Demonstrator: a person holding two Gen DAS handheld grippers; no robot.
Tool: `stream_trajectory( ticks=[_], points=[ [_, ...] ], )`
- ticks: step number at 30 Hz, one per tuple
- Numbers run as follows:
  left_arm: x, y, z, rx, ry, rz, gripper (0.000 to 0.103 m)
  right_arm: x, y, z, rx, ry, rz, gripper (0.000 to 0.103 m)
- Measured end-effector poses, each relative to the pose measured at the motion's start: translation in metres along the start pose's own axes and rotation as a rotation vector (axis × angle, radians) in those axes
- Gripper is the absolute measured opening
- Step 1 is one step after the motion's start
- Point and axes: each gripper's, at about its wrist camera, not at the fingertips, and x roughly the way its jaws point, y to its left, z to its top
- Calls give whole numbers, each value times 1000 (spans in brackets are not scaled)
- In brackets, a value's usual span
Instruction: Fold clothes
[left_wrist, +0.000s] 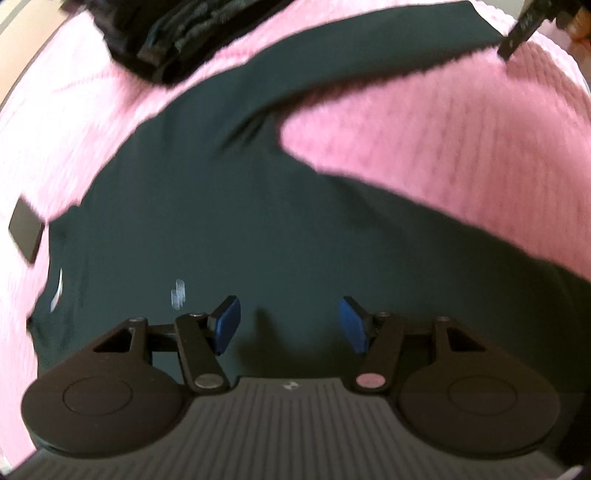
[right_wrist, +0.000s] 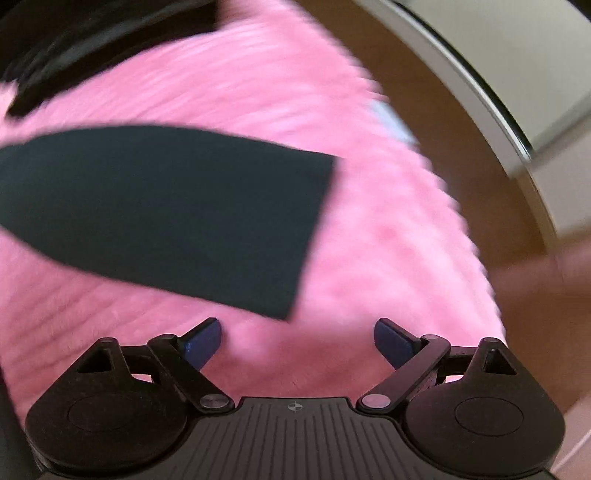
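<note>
Dark shirt (left_wrist: 229, 221) lying on pink blanket (left_wrist: 461, 129) | sleeve (right_wrist: 166, 210) running leftward, cuff nearest right claw (right_wrist: 297, 345) | left claw (left_wrist: 290, 325) hovering over shirt body | both gaping, holding nothing

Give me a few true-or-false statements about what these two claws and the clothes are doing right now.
1. The left claw is open above the dark shirt. True.
2. The right claw grips the sleeve. False: it is open, holding nothing.
3. The shirt lies on a pink blanket. True.
4. The blanket is blue. False: it is pink.
5. A pile of dark clothes lies beyond the shirt. True.
</note>
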Motion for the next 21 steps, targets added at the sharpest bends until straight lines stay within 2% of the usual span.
stream_trajectory(
  ticks=[4, 9, 14, 15, 16, 21],
  points=[
    [-17, -5, -41, -45, 49, 6, 56, -28, 14, -20, 19, -15, 27, 93],
    [-50, -7, -90, -97, 58, 9, 56, -63, 85, -63, -38, -31, 113, 94],
    [-92, -4, -146, -134, -1, 17, 56, -101, 168, -121, -71, -61, 169, 96],
    [-101, -1, -159, -143, -16, 20, 57, -111, 183, -134, -79, -75, 174, 103],
    [-113, 5, -173, -161, -31, 22, 58, -121, 199, -148, -86, -90, 179, 103],
    [-169, 35, -246, -250, -104, 32, 64, -157, 266, -215, -83, -111, 154, 103]
  ],
)
